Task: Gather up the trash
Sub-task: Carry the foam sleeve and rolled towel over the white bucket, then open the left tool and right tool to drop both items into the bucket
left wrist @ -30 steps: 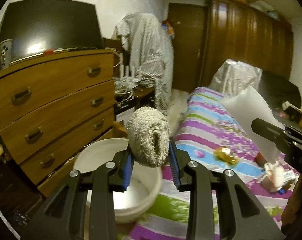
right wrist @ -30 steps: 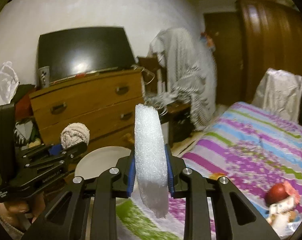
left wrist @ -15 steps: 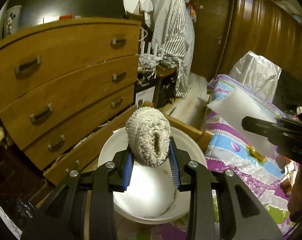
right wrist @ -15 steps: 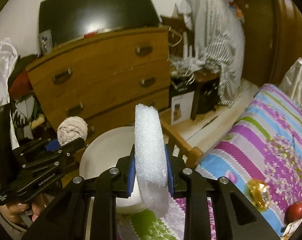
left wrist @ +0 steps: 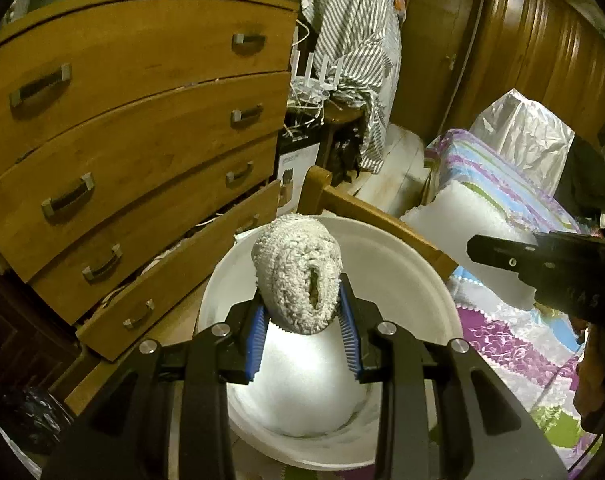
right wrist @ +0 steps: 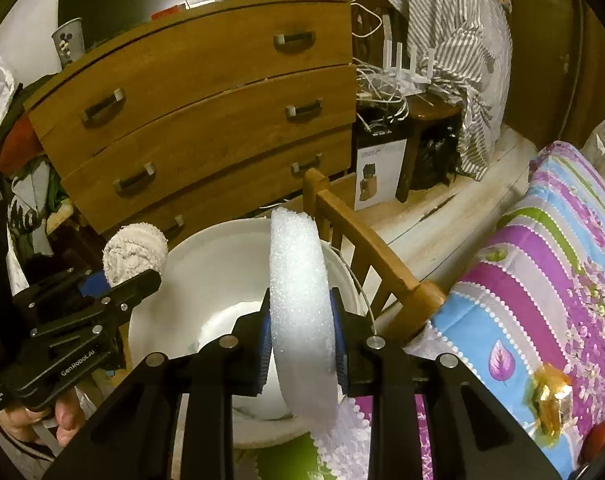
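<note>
My left gripper (left wrist: 302,332) is shut on a rolled beige knitted sock (left wrist: 298,276) and holds it over the open white bucket (left wrist: 402,256). The same sock (right wrist: 134,252) and left gripper show at the left of the right wrist view. My right gripper (right wrist: 302,344) is shut on a folded white foam sheet (right wrist: 300,300), held upright above the bucket's (right wrist: 206,272) right rim. The foam sheet (left wrist: 462,224) also shows at the right of the left wrist view, in front of the bed.
A wooden chest of drawers (left wrist: 134,128) stands close behind the bucket. A wooden bed frame post (right wrist: 362,240) runs beside the bucket. The bed (right wrist: 550,260) has a striped cover with a gold wrapper (right wrist: 550,396) on it. A striped cloth (left wrist: 350,40) hangs behind.
Both grippers have moved left from the bed and tilted down over the white bucket. The sock and foam sheet are still held.
</note>
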Tool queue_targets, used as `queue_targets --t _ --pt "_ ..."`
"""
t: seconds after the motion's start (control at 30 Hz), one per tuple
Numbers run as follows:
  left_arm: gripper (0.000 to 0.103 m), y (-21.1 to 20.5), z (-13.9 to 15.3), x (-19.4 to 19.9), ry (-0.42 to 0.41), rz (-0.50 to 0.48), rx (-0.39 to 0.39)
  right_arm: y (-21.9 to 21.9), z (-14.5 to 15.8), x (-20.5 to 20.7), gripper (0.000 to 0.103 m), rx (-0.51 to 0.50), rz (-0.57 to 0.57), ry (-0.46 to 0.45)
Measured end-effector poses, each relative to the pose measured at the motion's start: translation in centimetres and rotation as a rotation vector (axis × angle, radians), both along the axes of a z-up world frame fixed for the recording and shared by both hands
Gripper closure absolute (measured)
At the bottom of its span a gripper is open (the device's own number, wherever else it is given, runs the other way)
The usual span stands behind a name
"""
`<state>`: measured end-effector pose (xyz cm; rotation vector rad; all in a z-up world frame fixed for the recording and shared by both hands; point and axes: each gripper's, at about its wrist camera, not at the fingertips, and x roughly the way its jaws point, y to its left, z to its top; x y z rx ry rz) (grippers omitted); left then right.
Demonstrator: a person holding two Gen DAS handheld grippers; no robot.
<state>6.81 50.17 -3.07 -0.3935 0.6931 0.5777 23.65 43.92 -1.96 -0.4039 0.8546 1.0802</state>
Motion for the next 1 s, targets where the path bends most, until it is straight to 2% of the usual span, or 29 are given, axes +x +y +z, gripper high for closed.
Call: queue_targets --t 0.4,0.43,0.47,0.53,0.8,1.0 --pt "0.068 0.8 -0.6 0.2 0.005 0.008 -0.007 0.7 -0.7 0.7 0.076 0.002 0.012 0.007" --pt "0.060 0.8 -0.7 0.3 0.010 0.013 0.000 0.7 -0.7 0.8 0.073 0.006 0.012 0.010" --pt "0.048 0.8 -0.7 0.3 0.012 0.019 0.010 0.6 -0.7 0.9 0.063 0.012 0.009 0.012" --pt "0.037 0.8 -0.6 0.3 0.010 0.039 0.034 0.3 -0.5 1.2 0.058 0.027 0.001 0.017" --pt "0.037 0.7 -0.4 0.2 0.009 0.037 0.039 -1.3 -0.1 1.7 0.058 0.048 -0.020 0.024" --pt "0.037 -1.2 0.1 -0.1 -0.007 0.007 0.033 -4.9 0.9 0.9 0.058 0.087 -0.043 -0.003"
